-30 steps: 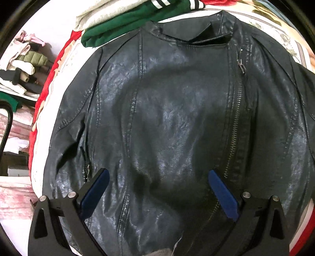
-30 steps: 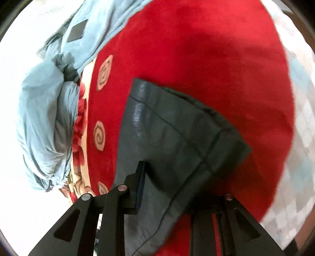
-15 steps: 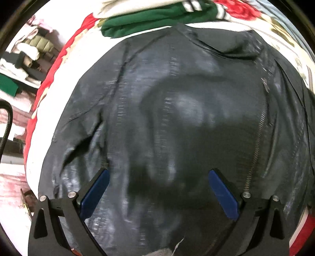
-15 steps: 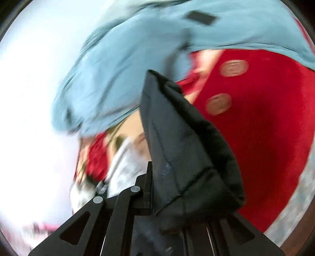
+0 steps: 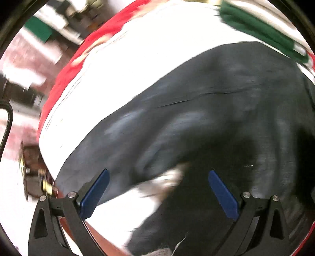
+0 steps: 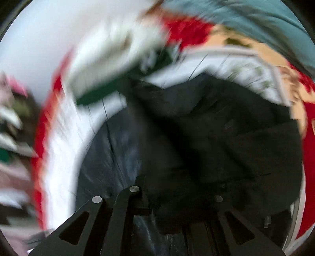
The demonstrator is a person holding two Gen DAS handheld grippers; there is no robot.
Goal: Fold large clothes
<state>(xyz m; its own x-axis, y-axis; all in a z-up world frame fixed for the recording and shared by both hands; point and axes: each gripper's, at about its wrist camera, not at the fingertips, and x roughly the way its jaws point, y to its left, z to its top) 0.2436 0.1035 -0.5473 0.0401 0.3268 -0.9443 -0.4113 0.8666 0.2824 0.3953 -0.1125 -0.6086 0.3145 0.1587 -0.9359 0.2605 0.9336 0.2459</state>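
Left gripper (image 5: 157,185) hangs with its blue pads (image 5: 94,193) spread wide apart and nothing between them, right above the black leather jacket (image 5: 206,122), which lies spread on the white bedsheet (image 5: 137,59) with a green garment (image 5: 261,29) at its far edge. Over on the right wrist view it's all blur, but the right gripper (image 6: 175,208) is clamped on a dark fold of the jacket (image 6: 216,147), holding it over the jacket's body, light blue fabric (image 6: 256,17) behind.

No readable text, labels or numbers, both views blurred
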